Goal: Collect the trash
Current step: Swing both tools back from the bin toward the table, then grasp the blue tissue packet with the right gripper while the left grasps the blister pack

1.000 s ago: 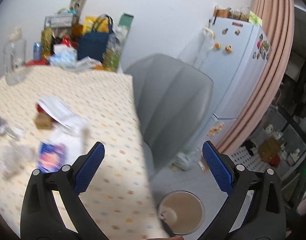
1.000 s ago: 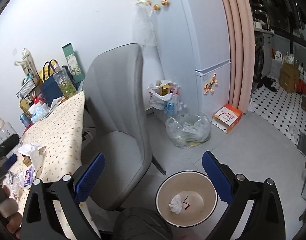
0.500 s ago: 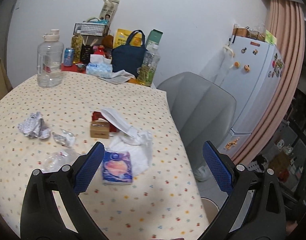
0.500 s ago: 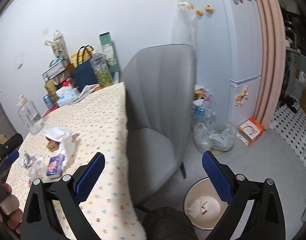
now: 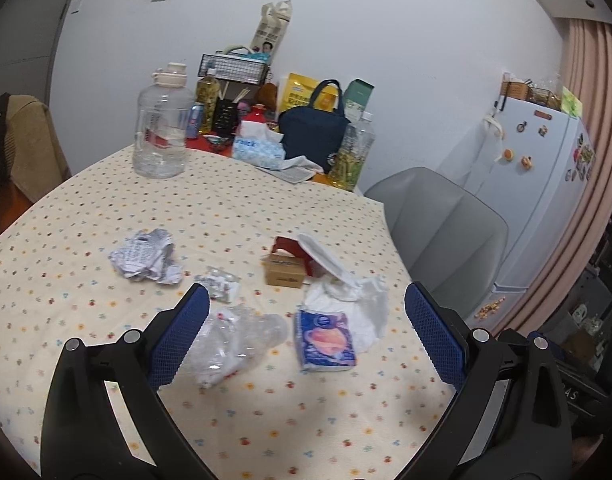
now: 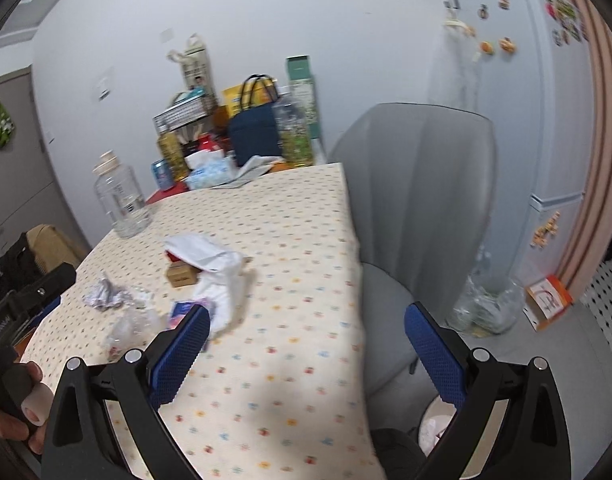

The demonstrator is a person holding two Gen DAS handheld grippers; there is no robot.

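Note:
Trash lies on the dotted tablecloth [image 5: 265, 420]: a crumpled paper ball [image 5: 147, 256], clear plastic wrap [image 5: 235, 342], a small foil wrapper [image 5: 219, 286], a blue tissue pack [image 5: 325, 341], a white tissue heap [image 5: 354, 304] and a small brown box [image 5: 285, 273]. My left gripper [image 5: 303, 336] is open and empty, hovering just above the wrap and the tissue pack. My right gripper [image 6: 306, 348] is open and empty over the table's right edge. The same trash shows left of it in the right wrist view [image 6: 209, 276]. The waste bin [image 6: 436, 428] sits on the floor, mostly hidden.
A big clear water jug [image 5: 161, 124], a navy bag [image 5: 312, 136], a tissue box [image 5: 257, 146] and bottles stand at the table's far end. A grey chair [image 6: 418, 208] stands right of the table. A white fridge [image 6: 546, 120] and a bag of bottles [image 6: 486, 312] lie beyond.
Both grippers swung left from the floor and bin toward the table. The left gripper moved closer to the trash. Both stayed open.

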